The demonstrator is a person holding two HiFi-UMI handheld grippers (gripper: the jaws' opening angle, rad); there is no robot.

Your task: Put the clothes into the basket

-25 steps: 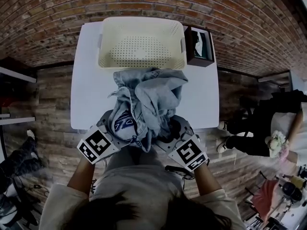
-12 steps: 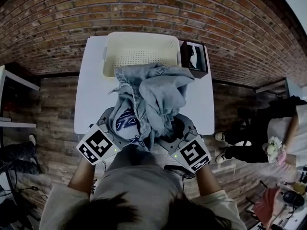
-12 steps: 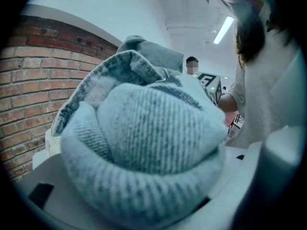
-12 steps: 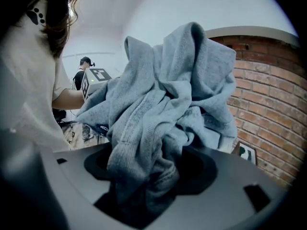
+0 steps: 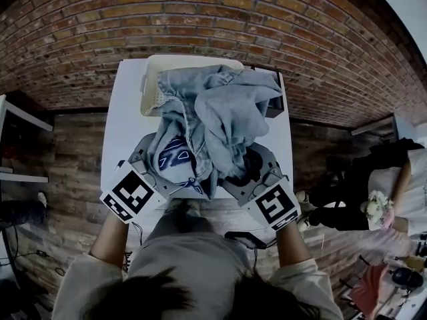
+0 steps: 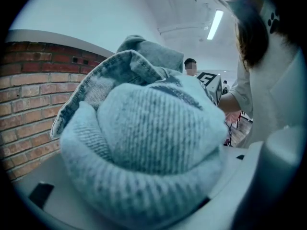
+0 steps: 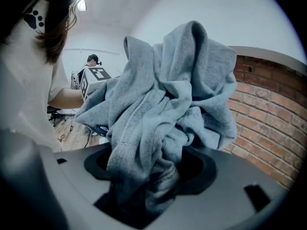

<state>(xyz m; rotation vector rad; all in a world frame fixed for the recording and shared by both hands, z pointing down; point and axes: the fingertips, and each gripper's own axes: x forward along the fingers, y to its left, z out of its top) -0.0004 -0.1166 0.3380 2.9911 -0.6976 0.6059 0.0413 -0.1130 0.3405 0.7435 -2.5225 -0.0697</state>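
Clothes [image 5: 220, 112] sit bunched in one bundle across both grippers, held above the white table [image 5: 123, 129]. At left, the left gripper [image 5: 152, 167] is clamped on a thick ribbed fold. At right, the right gripper [image 5: 257, 172] pinches grey fleece between half-closed jaws. The basket [image 5: 153, 82] lies straight ahead, about equally near both, partly hidden beneath the bundle's far end.

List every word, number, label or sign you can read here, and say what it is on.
No text reads clearly.
On the clothes, a blue and white print: looks like lettering, too crumpled to read.
On the left cube and right cube: black square marker patterns, not words.
On the person's shirt, a paw print: a picture, no words.
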